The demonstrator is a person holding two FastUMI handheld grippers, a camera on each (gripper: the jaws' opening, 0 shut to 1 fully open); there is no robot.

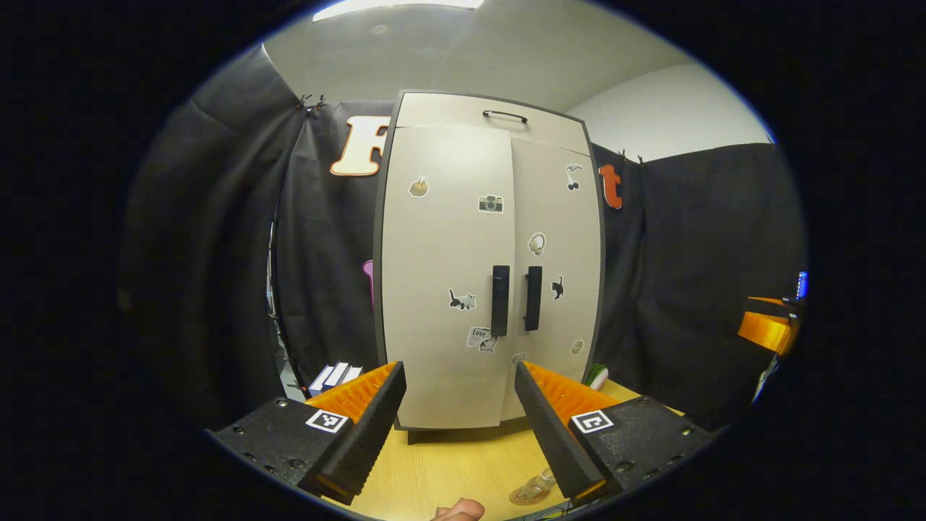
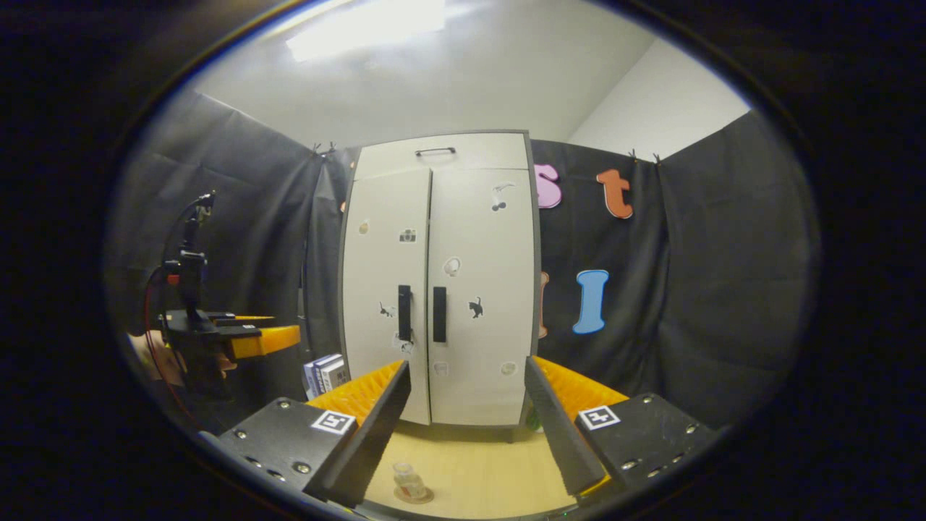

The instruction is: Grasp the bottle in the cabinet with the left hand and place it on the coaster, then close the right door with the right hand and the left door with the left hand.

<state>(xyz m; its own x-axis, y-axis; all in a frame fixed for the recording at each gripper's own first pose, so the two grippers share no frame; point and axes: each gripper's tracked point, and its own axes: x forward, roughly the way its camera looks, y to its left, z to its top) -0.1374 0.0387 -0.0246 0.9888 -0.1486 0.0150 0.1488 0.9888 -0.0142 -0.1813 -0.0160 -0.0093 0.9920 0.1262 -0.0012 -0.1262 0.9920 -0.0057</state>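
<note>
Grey cabinet [image 1: 492, 268] on wooden desk [image 1: 463, 463], both doors shut. Bottle [image 2: 407, 479] upright on coaster [image 2: 414, 496] at desk front. Left claw [image 1: 457, 438] spread, empty. Right claw [image 2: 466, 434] spread, empty, back from cabinet.

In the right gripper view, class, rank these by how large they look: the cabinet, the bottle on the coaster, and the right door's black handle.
1. Cabinet, by far the largest.
2. Right door's black handle.
3. Bottle on the coaster. It looks about as large as the handle, and it stands nearer the camera, so their order is unsure.
</note>
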